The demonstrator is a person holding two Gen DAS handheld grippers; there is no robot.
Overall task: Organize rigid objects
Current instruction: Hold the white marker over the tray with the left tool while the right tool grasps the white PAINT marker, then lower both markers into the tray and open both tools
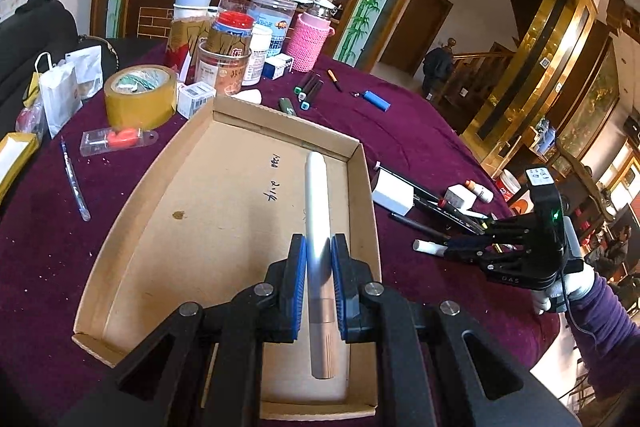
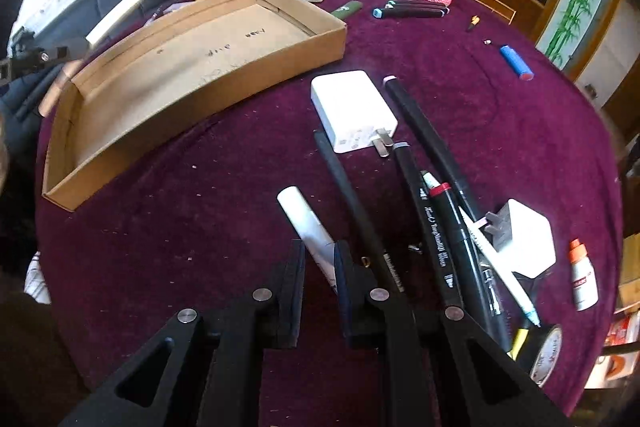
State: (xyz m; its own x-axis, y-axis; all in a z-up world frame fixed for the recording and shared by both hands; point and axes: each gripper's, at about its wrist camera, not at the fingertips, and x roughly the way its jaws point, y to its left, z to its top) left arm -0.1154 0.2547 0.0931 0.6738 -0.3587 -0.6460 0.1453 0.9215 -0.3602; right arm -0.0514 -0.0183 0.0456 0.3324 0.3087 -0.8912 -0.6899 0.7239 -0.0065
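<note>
Left gripper [image 1: 318,259] pinches a silver tube [image 1: 317,227], long axis running straight ahead, over the box [image 1: 224,187]. Right gripper [image 2: 320,267] is closed on a white stick [image 2: 306,223]; the box lies ahead-left of it. Only the right view shows the marker pile [image 2: 436,211] to its right.

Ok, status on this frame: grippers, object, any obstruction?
Left gripper shut on silver pen, over cardboard tray. Right gripper closing around white marker on the cloth, grip unconfirmed. Tray floor bare, nothing blocking.
</note>
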